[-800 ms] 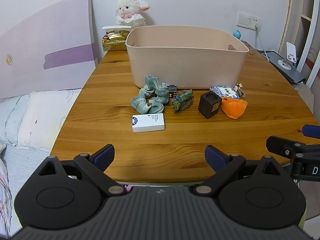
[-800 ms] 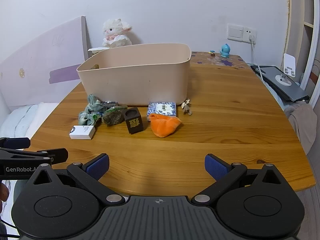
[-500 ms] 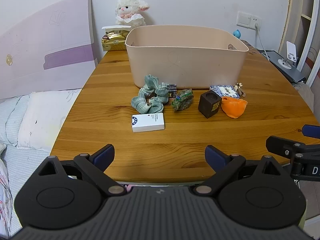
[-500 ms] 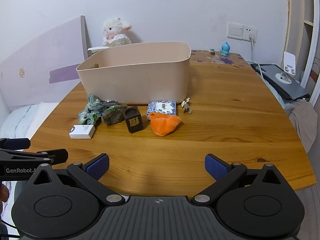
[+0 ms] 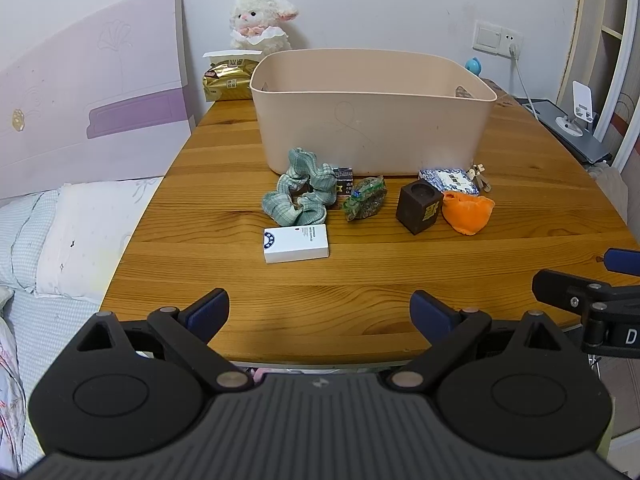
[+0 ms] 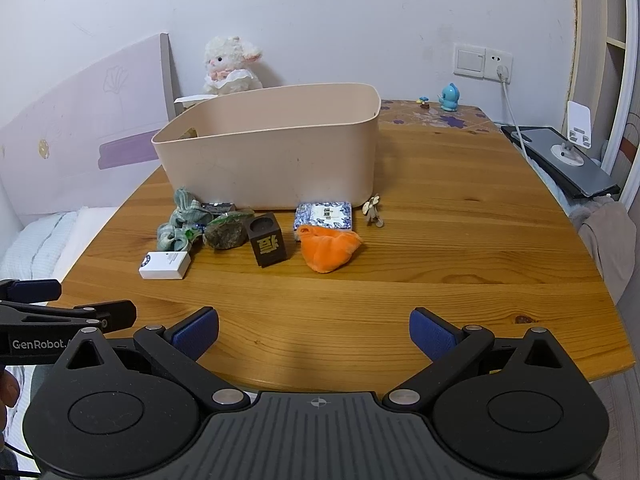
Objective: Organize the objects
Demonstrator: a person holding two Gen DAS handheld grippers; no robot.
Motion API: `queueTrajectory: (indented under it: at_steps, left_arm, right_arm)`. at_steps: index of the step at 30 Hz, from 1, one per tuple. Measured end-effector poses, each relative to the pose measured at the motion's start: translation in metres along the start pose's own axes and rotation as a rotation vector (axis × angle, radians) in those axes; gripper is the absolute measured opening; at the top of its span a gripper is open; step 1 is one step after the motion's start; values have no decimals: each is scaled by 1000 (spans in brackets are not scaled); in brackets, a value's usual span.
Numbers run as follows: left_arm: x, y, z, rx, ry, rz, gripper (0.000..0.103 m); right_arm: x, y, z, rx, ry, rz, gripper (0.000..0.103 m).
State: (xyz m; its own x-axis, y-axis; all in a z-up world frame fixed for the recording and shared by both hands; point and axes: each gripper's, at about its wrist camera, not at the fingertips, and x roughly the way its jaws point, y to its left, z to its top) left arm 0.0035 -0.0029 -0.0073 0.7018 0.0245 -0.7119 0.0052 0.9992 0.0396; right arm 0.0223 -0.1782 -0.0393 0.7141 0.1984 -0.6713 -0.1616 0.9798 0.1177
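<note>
A beige plastic bin stands on the wooden table. In front of it lie a green checked scrunchie, a small dark box, a green wrapped packet, a dark wooden cube, an orange pouch, a blue-and-white packet, a small wooden clip and a white box. My left gripper and right gripper are open and empty above the table's near edge.
A plush lamb and a gold tissue pack sit behind the bin. A blue figurine, a cable and a grey tablet with a stand are at the right. A bed with a pillow lies left.
The right wrist view has crept slightly closer to the table. Both grippers stay open and the objects have not moved.
</note>
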Motion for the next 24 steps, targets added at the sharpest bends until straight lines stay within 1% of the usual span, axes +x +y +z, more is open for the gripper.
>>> queueTrajectory:
  at_steps: [24]
  left_arm:
    - [8, 2, 6, -6, 18, 10, 97]
  right_arm:
    - [12, -2, 6, -3, 17, -10, 103]
